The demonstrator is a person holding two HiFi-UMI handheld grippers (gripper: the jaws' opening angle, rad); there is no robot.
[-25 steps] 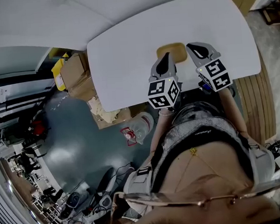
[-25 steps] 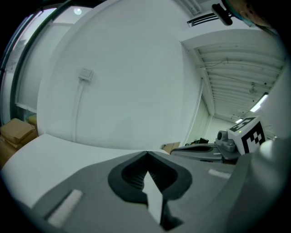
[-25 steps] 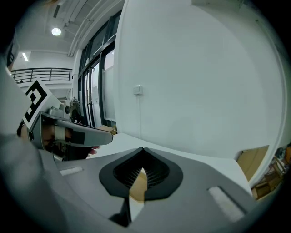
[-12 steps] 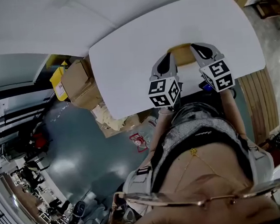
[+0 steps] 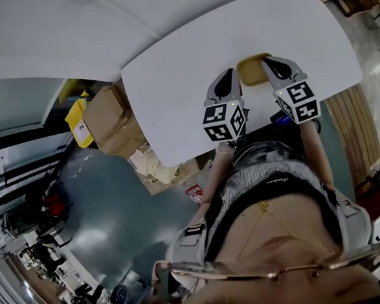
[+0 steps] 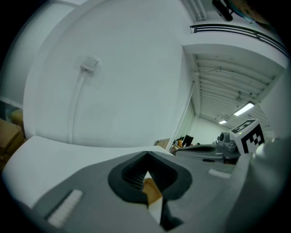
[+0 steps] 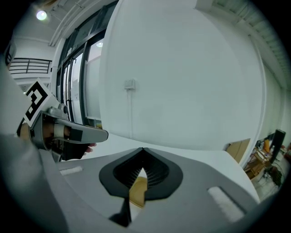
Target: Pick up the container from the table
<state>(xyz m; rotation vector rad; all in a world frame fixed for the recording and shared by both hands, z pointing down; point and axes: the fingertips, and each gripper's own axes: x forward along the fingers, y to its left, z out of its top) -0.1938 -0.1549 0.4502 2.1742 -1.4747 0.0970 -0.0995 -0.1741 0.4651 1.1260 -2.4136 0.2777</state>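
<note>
**Head view.** A white tabletop fills the upper part of the view. A tan container sits near its front edge, flat on the surface. The left tongs lie just beside the container's left side. The right tongs reach in at its right side, with their tip over the container's edge. The container lies between the two. Left of the tabletop, on the floor, stand a cardboard box and a yellow box.

**Left gripper view.** The left tongs are closed down to a thin slit, with the dark pads meeting at the tip. A sliver of the container shows in that slit, with white tabletop under it. I cannot tell whether the pads actually pinch it. The right tongs lie off to the right, level with the surface. A wall socket sits on the white wall behind.

**Right gripper view.** The right tongs are likewise drawn almost together, leaving only a narrow gap. A tan strip of the container shows in that gap, and again I cannot tell whether it is pinched. The left tongs lie to the left above the tabletop.
</note>
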